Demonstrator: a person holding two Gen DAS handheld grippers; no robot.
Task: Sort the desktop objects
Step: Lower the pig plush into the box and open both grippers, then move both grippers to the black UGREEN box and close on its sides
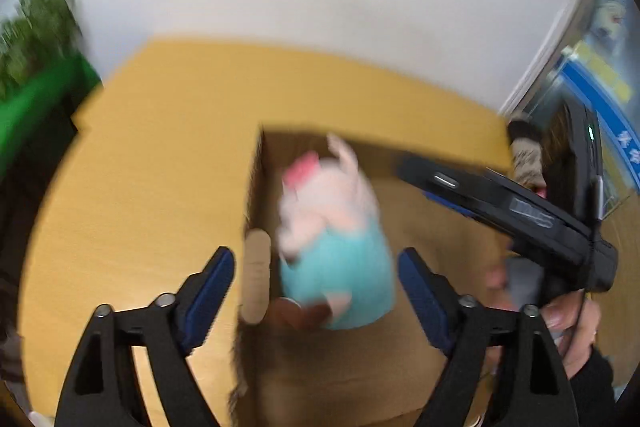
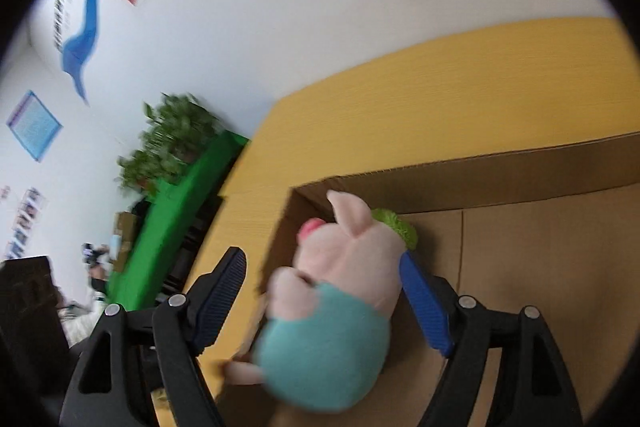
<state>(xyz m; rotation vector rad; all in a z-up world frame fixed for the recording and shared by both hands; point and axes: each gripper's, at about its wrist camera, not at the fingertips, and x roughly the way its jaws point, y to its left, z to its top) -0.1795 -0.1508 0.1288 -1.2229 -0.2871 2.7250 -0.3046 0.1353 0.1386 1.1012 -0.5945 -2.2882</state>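
Note:
A pink plush pig in a teal outfit (image 1: 336, 235) sits blurred over the left end of an open cardboard box (image 1: 420, 307) on a yellow-wood desk (image 1: 140, 187). My left gripper (image 1: 316, 291) is open, its blue pads wide on either side of the pig, not touching it. In the right wrist view the pig (image 2: 340, 299) lies between the open pads of my right gripper (image 2: 328, 303), over the box (image 2: 520, 267); a green fuzzy object (image 2: 396, 227) lies behind it. The right gripper's body (image 1: 520, 211) shows at the right of the left wrist view.
A white wall stands behind the desk. A green partition (image 2: 176, 219) and a leafy plant (image 2: 172, 143) stand off the desk's left end. A taped flap (image 1: 256, 275) marks the box's left wall.

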